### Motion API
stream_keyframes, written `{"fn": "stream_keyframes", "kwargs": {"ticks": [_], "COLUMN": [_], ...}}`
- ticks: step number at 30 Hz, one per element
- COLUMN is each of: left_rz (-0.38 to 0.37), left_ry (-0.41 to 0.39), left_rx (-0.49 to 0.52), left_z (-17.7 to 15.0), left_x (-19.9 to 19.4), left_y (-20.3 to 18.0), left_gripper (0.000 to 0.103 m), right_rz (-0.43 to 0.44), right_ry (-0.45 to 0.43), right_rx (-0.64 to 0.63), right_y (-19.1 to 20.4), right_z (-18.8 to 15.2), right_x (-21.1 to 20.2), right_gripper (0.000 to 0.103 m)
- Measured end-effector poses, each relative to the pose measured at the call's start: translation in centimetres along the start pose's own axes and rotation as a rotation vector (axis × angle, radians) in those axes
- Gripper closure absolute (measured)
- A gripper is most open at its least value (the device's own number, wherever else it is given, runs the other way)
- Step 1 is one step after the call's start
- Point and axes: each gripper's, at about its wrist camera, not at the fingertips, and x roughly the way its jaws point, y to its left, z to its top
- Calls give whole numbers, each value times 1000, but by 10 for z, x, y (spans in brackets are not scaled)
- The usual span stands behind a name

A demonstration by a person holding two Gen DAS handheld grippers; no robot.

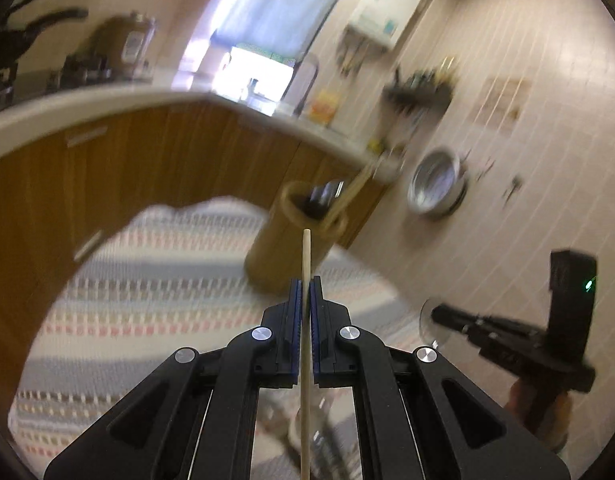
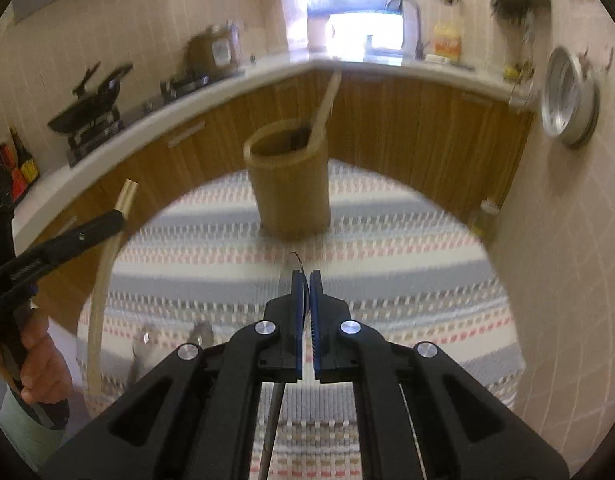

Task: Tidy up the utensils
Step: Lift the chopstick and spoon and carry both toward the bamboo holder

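Note:
A round wooden utensil holder (image 2: 291,184) stands on the striped tablecloth (image 2: 387,264), with a wooden spoon (image 2: 325,108) leaning in it. It also shows in the left wrist view (image 1: 291,240), holding the spoon and a dark utensil. My left gripper (image 1: 306,284) is shut on pale wooden chopsticks (image 1: 306,264), held above the table short of the holder; they also show in the right wrist view (image 2: 103,264). My right gripper (image 2: 306,278) is shut on a metal utensil (image 2: 292,266) whose thin rounded end sticks past the fingertips. The right gripper also shows in the left wrist view (image 1: 439,314).
A curved kitchen counter (image 2: 211,84) with wooden cabinets runs behind the table, with a stove and wok (image 2: 91,96) at left and a sink tap (image 2: 411,20). A tiled wall at right carries a hanging metal basin (image 2: 567,96). Other utensils (image 2: 175,340) lie on the cloth near me.

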Motion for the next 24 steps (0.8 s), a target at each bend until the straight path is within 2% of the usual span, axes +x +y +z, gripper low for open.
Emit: {"fn": "stream_keyframes", "kwargs": {"ticks": [5, 10, 12, 16, 21, 24], "left_rz": [-42, -44, -20, -32, -140, -186], "left_ry": [-163, -319, -392, -464, -503, -487], "left_rx": [32, 108, 148, 202, 214, 230], "left_z": [38, 73, 88, 114, 139, 144], "left_x": [-12, -21, -18, 3, 39, 68], "left_y": [-16, -38, -48, -58, -59, -58], "left_gripper": [102, 101, 101, 101, 101, 101], "right_rz": [-11, -44, -71, -96, -170, -210], "right_ry": [-174, -330, -391, -485, -565, -603], "right_rx": [52, 87, 92, 122, 104, 85], "right_y": [1, 2, 4, 4, 7, 7], "right_z": [32, 65, 79, 104, 125, 133], "right_x": [-25, -35, -33, -18, 12, 33], "right_gripper": [101, 101, 101, 101, 101, 101]}}
